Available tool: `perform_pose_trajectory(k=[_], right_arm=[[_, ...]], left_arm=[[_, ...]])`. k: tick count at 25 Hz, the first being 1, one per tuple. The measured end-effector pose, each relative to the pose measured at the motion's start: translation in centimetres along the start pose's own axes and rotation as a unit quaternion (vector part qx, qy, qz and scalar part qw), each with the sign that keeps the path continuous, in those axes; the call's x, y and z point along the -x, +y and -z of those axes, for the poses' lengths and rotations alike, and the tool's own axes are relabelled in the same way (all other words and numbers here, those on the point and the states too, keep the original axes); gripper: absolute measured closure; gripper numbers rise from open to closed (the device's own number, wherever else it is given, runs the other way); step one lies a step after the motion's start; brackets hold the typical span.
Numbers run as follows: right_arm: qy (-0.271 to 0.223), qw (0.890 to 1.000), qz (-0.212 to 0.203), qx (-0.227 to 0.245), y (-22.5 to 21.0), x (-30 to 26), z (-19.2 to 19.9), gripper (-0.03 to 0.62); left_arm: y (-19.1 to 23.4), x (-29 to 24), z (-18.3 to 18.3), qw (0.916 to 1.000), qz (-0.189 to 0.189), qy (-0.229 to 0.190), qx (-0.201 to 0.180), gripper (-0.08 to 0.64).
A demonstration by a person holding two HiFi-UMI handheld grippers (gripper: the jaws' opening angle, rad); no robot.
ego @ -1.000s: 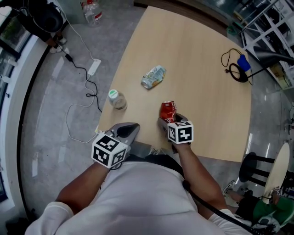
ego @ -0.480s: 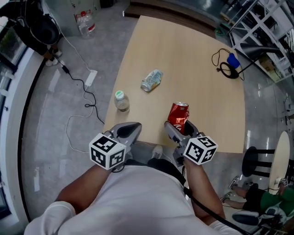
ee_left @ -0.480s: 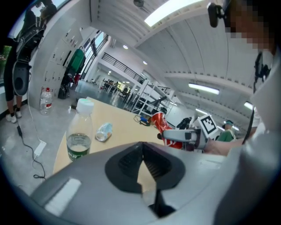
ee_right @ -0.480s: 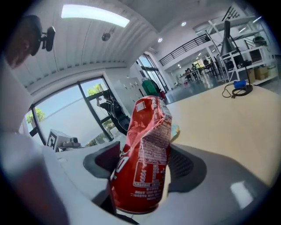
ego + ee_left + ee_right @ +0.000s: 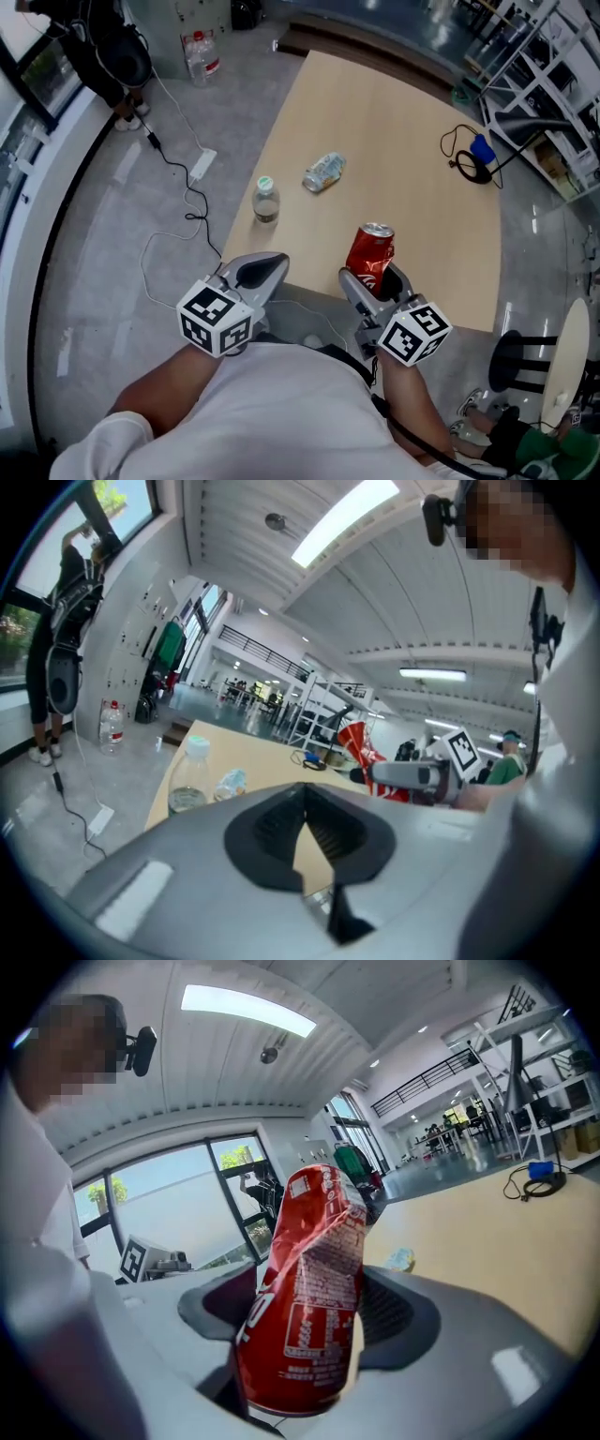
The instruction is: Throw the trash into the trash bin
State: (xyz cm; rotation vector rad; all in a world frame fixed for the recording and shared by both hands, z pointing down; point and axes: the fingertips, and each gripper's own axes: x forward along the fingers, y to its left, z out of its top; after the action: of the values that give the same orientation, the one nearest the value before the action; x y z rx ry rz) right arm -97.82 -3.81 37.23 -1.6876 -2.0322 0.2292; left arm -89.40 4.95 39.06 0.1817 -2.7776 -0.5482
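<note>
Red can (image 5: pixel 371 251) lifted off table (image 5: pixel 394 122), clamped in right claw (image 5: pixel 375 280), left claw (image 5: pixel 262 270) closed, empty

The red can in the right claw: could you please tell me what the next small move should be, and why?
Probably swing the right claw away from the table while looking for the bin. The claw already grips the dented red can upright by the table's near edge, and no bin shows in any view.
</note>
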Motion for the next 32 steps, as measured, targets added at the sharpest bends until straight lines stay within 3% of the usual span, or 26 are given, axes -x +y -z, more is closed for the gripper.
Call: perform_pose_trajectory(k=[4, 13, 18, 29, 32], right_arm=[[0.01, 0.999, -0.046, -0.006, 0.2, 1.3, -0.6, 0.267], [0.052, 0.987, -0.139, 0.055, 1.5, 5.3, 0.2, 0.268], [0.075, 0.973, -0.192, 0.1, 3.0, 6.4, 1.1, 0.268], [0.131, 0.935, -0.305, 0.124, 7.4, 5.1, 5.3, 0.268], [0.143, 0.924, -0.332, 0.125, 9.3, 4.2, 6.3, 0.268]], left_arm=[[-1.1, 1.5, 0.1, 0.9975, -0.054, -0.043, 0.015, 0.552], [-5.4, 3.3, 2.2, 0.9823, -0.15, -0.103, 0.045, 0.552], [-5.8, 6.5, 3.3, 0.9637, -0.226, -0.137, 0.041, 0.552], [-8.4, 11.4, 9.2, 0.9287, -0.331, -0.151, 0.071, 0.552], [-8.5, 14.0, 9.9, 0.9135, -0.364, -0.163, 0.082, 0.552]])
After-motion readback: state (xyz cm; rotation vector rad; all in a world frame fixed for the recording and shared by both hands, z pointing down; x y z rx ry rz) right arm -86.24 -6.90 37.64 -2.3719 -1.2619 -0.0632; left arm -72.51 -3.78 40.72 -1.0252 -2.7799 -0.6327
